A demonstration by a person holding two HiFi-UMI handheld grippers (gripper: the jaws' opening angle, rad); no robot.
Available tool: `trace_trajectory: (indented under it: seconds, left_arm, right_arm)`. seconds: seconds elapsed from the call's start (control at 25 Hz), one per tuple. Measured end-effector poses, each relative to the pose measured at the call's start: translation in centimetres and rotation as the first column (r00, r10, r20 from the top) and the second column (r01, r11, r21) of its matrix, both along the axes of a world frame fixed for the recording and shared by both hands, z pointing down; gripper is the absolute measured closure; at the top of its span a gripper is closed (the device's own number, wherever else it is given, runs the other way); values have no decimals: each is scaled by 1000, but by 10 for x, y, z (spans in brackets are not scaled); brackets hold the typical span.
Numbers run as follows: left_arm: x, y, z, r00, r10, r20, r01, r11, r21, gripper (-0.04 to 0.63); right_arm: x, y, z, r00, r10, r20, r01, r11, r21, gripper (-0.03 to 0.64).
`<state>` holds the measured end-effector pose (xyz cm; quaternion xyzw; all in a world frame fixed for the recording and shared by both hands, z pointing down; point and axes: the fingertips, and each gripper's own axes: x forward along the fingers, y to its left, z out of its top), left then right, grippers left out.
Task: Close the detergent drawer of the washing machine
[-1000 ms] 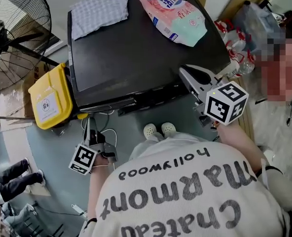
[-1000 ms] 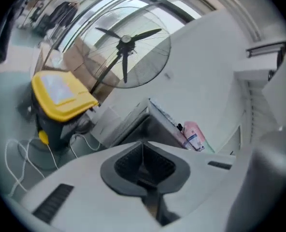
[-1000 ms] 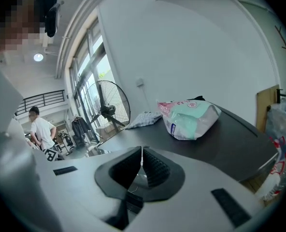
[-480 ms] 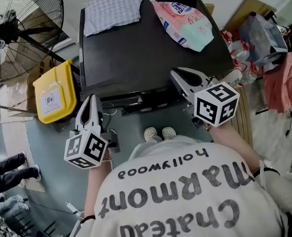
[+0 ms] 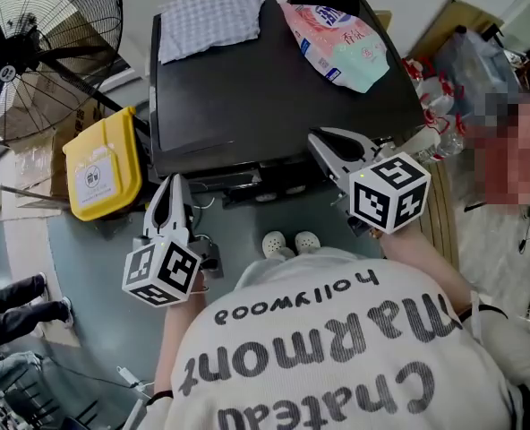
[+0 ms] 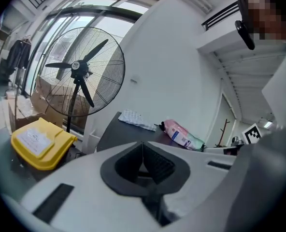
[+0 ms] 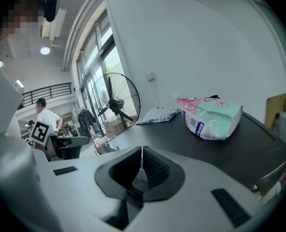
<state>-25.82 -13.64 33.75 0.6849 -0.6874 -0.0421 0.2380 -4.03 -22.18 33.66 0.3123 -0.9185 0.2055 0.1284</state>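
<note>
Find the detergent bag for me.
Head view: the detergent bag lies on the washing machine, at the far right corner of its black top, right of the checked cloth.

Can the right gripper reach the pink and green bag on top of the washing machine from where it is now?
Probably yes. The right gripper, jaws shut, points over the washing machine toward the bag, and only bare dark top lies between them. It would have to open first.
</note>
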Motion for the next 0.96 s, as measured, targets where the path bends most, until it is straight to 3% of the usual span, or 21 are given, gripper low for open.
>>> trace_trajectory:
  seconds: [0.96]
  left_arm:
    - [-22,23,5,994,-112,-13,113,994,4,582]
  right_arm:
    - [-2,7,7,999,-30,-14,30,999,-14,583]
